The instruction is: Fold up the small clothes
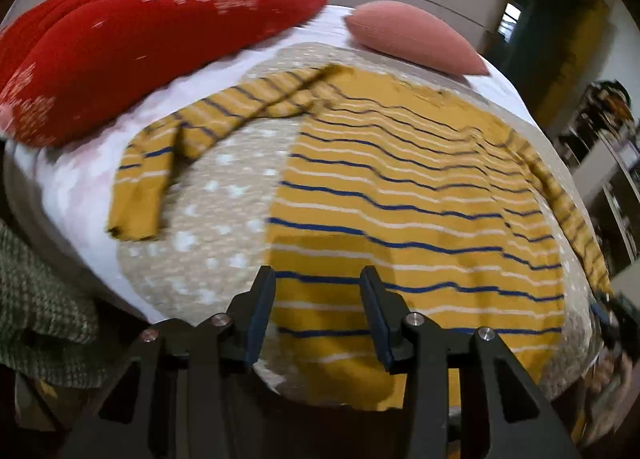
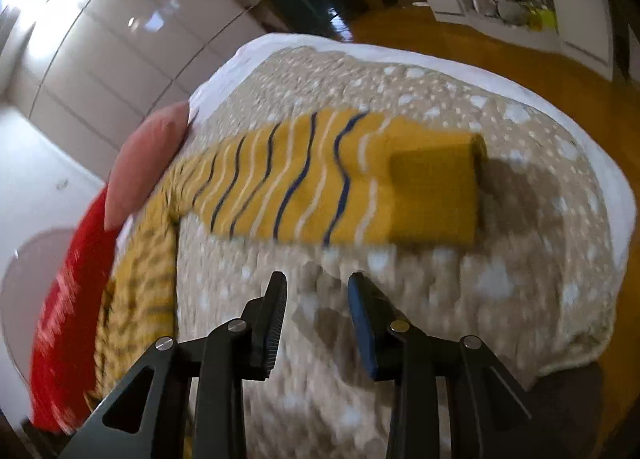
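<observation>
Between my spread left fingers (image 1: 318, 279), holding nothing, runs the hem of the yellow striped shirt (image 1: 400, 195), lying flat on the beige dotted blanket (image 1: 224, 195). Over my right gripper (image 2: 317, 285), parted and empty above bare blanket, the shirt's sleeve (image 2: 340, 187) stretches just ahead of the tips.

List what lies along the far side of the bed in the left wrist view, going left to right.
Red cushion → pink cushion → dark doorway.
</observation>
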